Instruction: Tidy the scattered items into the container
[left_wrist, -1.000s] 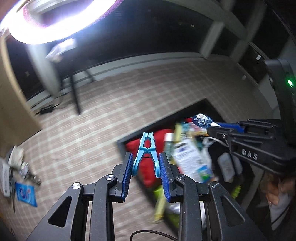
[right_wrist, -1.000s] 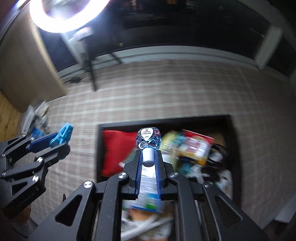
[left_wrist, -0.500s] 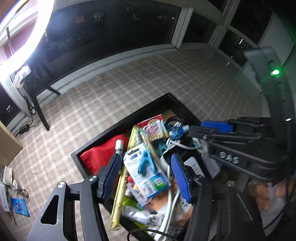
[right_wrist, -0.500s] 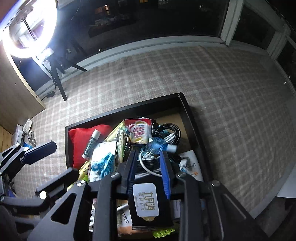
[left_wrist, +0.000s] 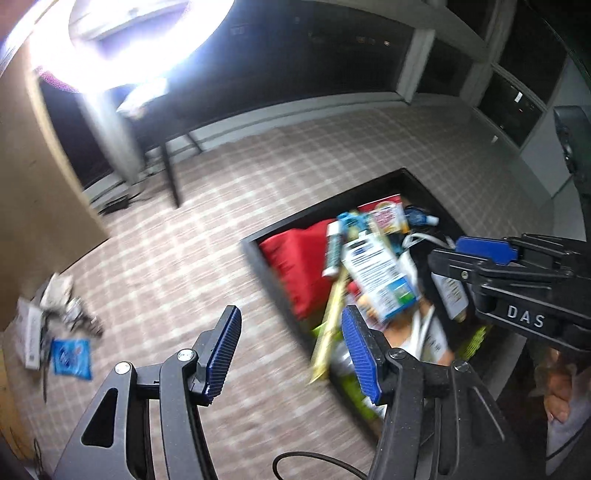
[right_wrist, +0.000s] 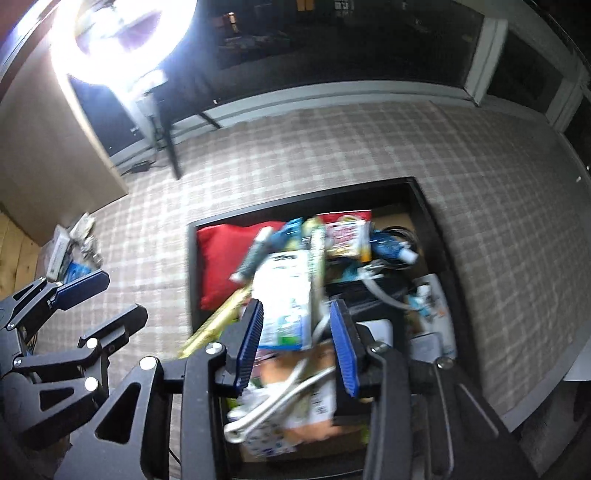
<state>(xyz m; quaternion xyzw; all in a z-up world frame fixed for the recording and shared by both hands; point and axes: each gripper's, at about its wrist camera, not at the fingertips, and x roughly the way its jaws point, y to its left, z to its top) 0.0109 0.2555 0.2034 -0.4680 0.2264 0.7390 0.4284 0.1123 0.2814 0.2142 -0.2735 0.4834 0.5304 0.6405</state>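
Both items I carried now lie below my grippers in the black rectangular tray (right_wrist: 424, 199), amid its red pouch (right_wrist: 225, 258). Left gripper (left_wrist: 291, 354) wide, empty; right gripper (right_wrist: 297, 350) opening, empty.

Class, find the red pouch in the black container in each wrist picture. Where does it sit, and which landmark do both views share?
Left wrist: red pouch, centre, at the container's left end.
Right wrist: red pouch, centre-left, same end.
Shared landmark: the ring light, top left.

Matt black container (right_wrist: 424, 195), soft red cloth (right_wrist: 221, 254), glossy paper packets (right_wrist: 347, 236) on woven checked carpet (right_wrist: 332, 147)
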